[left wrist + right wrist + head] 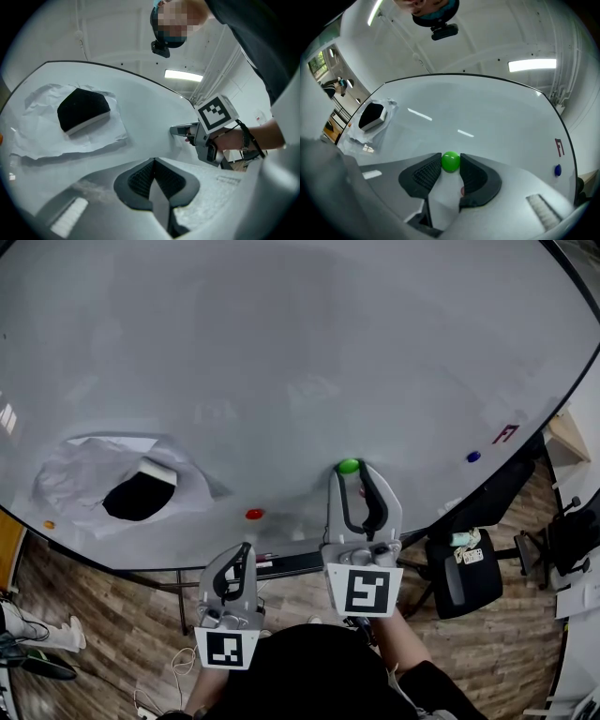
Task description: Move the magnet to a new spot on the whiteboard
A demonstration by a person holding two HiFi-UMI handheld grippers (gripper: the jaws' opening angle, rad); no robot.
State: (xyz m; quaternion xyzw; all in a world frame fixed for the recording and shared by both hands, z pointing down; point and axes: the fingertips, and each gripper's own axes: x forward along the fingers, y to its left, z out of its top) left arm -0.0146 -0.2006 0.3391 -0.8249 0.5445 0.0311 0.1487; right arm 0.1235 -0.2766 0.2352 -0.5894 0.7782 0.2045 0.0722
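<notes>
Green magnet (450, 161): near whiteboard (281, 352) lower edge | right gripper (451, 164): jaws clamped on it | left gripper (153, 164): jaws together, empty

The whiteboard (281, 352) runs past the head view's top edge; a red marking (504, 434) near its right edge is unreadably small.

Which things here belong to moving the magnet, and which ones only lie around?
For the job: round green magnet; white whiteboard; right hand-held gripper, closed on that magnet.
Lying about: round red magnet; round blue magnet; black eraser on crumpled white paper; black office chair.
</notes>
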